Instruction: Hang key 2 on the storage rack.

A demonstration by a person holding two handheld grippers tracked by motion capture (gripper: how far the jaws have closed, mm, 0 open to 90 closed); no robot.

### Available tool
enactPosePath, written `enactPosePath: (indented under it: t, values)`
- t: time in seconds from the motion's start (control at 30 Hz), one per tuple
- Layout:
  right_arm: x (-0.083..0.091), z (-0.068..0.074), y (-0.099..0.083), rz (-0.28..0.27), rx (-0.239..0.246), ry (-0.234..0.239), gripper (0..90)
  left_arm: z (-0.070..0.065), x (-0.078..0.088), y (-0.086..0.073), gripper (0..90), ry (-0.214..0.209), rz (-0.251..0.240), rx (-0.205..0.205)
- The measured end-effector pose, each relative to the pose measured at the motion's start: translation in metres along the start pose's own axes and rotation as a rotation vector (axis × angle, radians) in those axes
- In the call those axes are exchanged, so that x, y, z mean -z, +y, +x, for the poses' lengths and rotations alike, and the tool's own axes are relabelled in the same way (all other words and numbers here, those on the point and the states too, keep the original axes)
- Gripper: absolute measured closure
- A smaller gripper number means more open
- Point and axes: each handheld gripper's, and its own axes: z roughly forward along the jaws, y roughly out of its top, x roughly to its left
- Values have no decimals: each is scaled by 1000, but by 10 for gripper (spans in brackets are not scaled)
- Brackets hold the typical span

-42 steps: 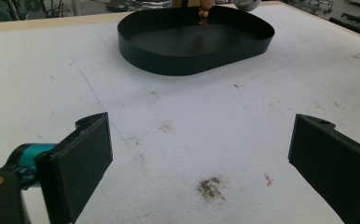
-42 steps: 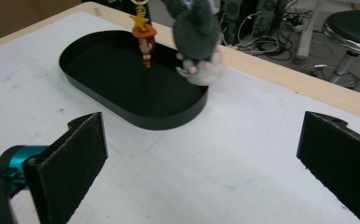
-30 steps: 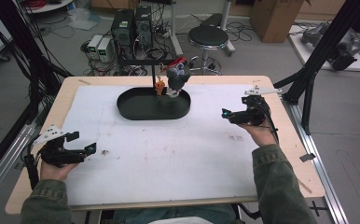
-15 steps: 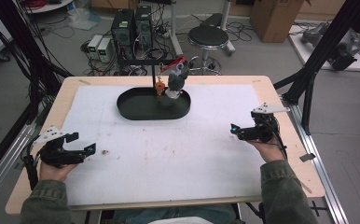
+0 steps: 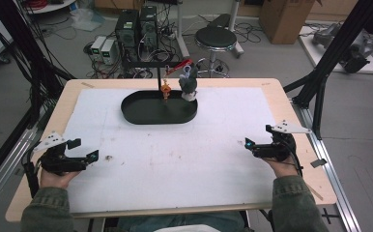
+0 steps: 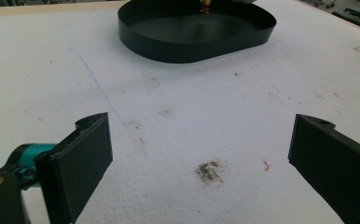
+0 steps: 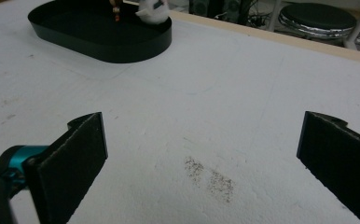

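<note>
A black oval tray (image 5: 143,107) lies at the far middle of the white-covered table (image 5: 175,159). A small orange piece (image 5: 165,89) hangs over it from a thin black stand (image 5: 158,72). At the tray's far right rim stands a grey and white figure (image 5: 189,86). My left gripper (image 5: 84,150) rests open low over the near left of the table, with nothing between its jaws. My right gripper (image 5: 258,136) is open and bare at the near right. The tray (image 6: 192,46) lies far ahead of the left gripper (image 6: 201,144). The right gripper (image 7: 201,144) sees the tray (image 7: 99,49) at its upper left.
A brown smudge (image 6: 209,171) marks the sheet between the left jaws, and a dark speckled one (image 7: 211,179) lies between the right jaws. Behind the table are a round stool (image 5: 216,36), computer boxes (image 5: 136,24) and cables. Black frame posts (image 5: 329,63) stand beside the right edge.
My right gripper has pulled back from beside the tray's right end toward the near right of the table. The left gripper has stayed put.
</note>
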Motion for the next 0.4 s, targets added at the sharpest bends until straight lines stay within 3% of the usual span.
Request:
enactPosePath:
  t: [0.2,0.4]
  values:
    - [6,0,-16,-65,-23,-22,6,-1,2,-1,66,0,-3,5]
    - [6,-1,-22,-59,-17,-16,6,-2,-2,-1,66,-31,8,5]
